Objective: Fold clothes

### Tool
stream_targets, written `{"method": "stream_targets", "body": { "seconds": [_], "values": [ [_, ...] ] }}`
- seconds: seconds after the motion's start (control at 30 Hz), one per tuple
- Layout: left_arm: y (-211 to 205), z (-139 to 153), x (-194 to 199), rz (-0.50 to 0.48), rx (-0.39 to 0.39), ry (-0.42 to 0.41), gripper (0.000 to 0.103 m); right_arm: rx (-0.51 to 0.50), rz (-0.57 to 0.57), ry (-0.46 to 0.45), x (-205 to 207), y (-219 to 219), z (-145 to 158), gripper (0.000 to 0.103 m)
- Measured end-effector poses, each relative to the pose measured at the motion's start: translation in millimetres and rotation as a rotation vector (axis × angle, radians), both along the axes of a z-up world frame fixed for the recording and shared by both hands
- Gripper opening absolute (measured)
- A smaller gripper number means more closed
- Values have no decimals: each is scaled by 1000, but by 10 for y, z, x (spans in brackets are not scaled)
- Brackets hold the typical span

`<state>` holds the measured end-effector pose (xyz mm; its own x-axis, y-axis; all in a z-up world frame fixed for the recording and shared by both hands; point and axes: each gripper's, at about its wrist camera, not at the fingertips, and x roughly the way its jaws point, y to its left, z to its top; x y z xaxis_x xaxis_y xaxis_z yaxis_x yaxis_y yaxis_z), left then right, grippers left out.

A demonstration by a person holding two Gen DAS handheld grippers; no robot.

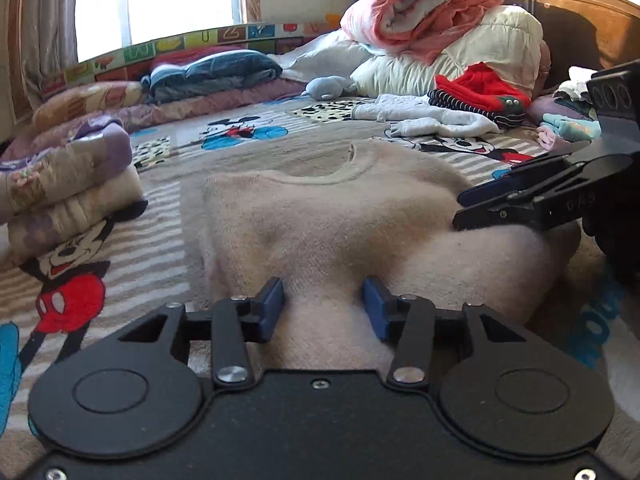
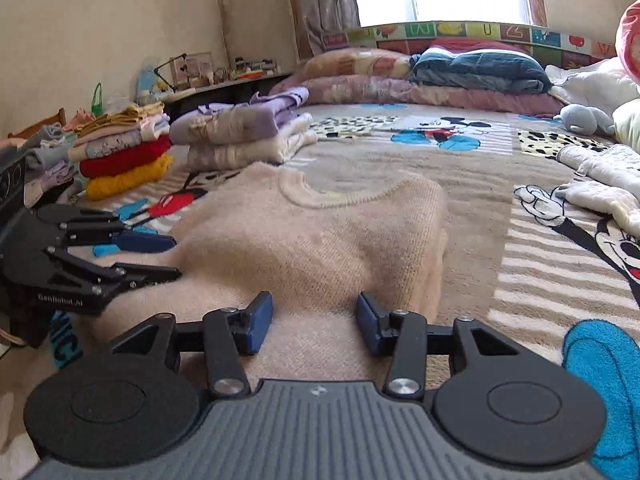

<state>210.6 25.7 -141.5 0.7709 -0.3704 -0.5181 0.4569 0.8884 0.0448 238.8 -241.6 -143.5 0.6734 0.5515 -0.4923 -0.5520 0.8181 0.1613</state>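
Sweater (image 1: 320, 216): a cream, fuzzy knit with a ribbed round collar, laid flat on the bed, near edge folded into a soft roll.
Bed (image 1: 192, 148): covered by a striped plush blanket printed with cartoon mice.
Left tool (image 1: 324, 308): blue pads held apart, nothing clamped; the sweater's rolled edge is seen between and under them.
Right tool (image 2: 314, 318): blue pads likewise parted, nothing gripped; the sweater lies beneath.
Folded stack (image 2: 244, 136): lilac and cream knits piled just beyond the sweater's left shoulder.
Second stack (image 2: 124, 160): yellow, red and pale garments, piled further left.
Unfolded clothes (image 1: 440, 120): white, red and striped pieces heaped near the bedding.
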Motion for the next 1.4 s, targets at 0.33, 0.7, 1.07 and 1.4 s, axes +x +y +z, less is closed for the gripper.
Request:
{"method": "stream_targets", "body": {
  "seconds": [0.33, 0.7, 1.07, 1.4],
  "values": [
    [53, 160, -152, 6, -6, -9, 44, 53, -32, -146, -233, -80, 254, 49],
    [-239, -5, -18, -10, 96, -71, 44, -5, 61, -75, 34, 177, 95, 55],
    [-215, -15, -187, 64, 87, -67, 45, 26, -11, -12, -159, -18, 2, 54],
    [-71, 191, -528, 155, -6, -20, 50, 204, -207, 100, -518, -473, -29, 64]
  ]
}}
